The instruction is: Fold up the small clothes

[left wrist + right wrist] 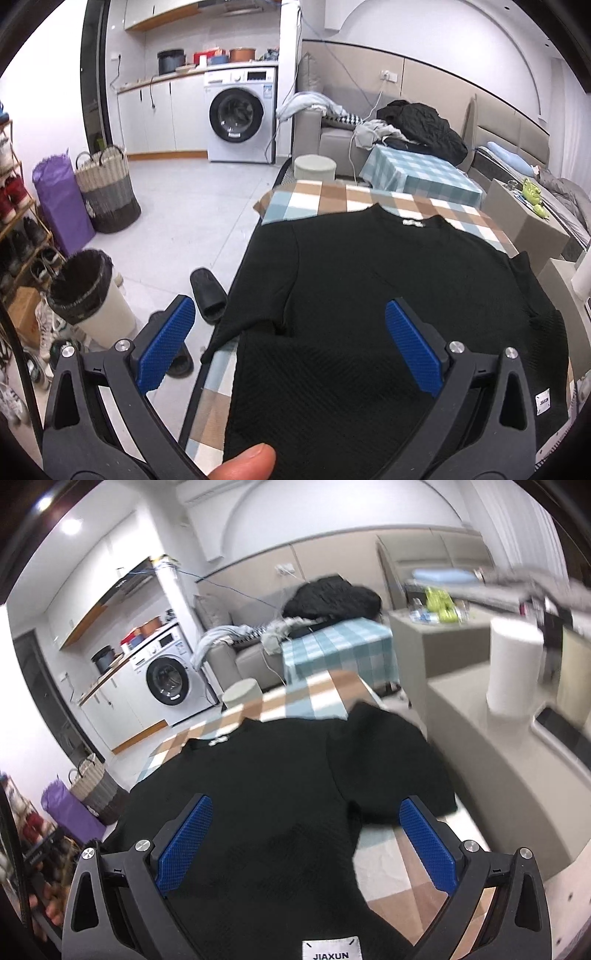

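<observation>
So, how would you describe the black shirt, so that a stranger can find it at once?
Look at the near table with the brown, blue and white checked cloth. The black shirt lies spread flat on it, collar toward the sofa. Unlike the crumpled black jacket farther back, it is smooth and has a small white label reading JIAXUN at its hem.

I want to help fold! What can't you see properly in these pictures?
- Shirt: its bottom hem is cut off by the lower edge in both views.
- Neck label: too small to read, left view.
- Side-table items: blurred, right view.
- Table: mostly covered by the shirt.
</observation>
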Demonstrator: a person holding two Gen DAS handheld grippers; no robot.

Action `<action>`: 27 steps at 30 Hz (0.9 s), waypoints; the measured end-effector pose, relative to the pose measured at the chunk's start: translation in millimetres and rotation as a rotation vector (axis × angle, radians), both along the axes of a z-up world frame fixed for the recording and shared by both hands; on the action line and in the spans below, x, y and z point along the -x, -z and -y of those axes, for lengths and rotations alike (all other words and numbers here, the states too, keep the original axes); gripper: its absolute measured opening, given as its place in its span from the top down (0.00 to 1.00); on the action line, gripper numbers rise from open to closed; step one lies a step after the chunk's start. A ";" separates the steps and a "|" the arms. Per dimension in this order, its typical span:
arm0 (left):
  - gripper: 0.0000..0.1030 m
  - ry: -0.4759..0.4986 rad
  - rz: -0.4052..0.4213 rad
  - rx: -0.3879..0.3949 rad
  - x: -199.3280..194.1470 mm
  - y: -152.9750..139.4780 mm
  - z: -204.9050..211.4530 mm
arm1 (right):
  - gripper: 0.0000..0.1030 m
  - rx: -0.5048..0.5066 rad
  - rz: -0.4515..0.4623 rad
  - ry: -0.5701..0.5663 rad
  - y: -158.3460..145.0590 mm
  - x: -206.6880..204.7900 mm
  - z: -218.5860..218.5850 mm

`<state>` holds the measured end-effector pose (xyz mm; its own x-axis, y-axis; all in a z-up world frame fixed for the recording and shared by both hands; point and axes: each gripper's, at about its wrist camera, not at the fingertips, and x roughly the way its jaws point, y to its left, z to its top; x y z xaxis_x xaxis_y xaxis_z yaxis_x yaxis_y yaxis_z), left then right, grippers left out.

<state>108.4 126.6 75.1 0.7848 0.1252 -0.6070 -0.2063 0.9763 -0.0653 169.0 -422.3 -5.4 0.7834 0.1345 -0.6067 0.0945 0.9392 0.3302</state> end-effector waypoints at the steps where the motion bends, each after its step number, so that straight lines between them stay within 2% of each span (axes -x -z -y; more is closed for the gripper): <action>1: 0.00 -0.003 0.000 0.004 -1.2 4.3 -1.2 | 0.01 -0.016 -0.020 0.009 6.7 -3.4 6.2; 4: 0.00 -0.006 -0.019 0.010 -9.3 20.9 -0.8 | 0.08 -0.076 -0.074 0.037 25.7 -12.6 28.0; 8: 0.01 -0.002 -0.039 0.024 -21.7 40.1 -2.8 | 0.09 -0.137 -0.129 0.100 46.6 -23.7 61.3; 12: 0.01 0.009 -0.066 0.042 -40.8 60.2 -0.9 | 0.15 -0.207 -0.199 0.152 72.4 -33.8 88.0; 17: 0.01 0.025 -0.091 0.019 -56.3 73.8 6.0 | 0.20 -0.330 -0.269 0.180 104.3 -46.0 110.9; 19: 0.01 0.033 -0.095 0.016 -62.5 77.6 9.1 | 0.22 -0.348 -0.266 0.190 109.8 -49.3 115.9; 23: 0.01 0.031 -0.112 0.010 -73.7 82.8 12.7 | 0.26 -0.302 -0.260 0.206 108.5 -60.0 120.2; 25: 0.01 0.030 -0.112 0.023 -77.7 85.0 12.9 | 0.37 -0.247 -0.267 0.219 107.8 -68.6 119.2; 26: 0.01 0.026 -0.111 0.027 -80.1 86.8 12.2 | 0.49 -0.220 -0.272 0.227 108.0 -73.8 119.2; 27: 0.01 0.024 -0.112 0.028 -81.1 87.6 11.4 | 0.65 -0.196 -0.284 0.241 109.0 -78.7 119.6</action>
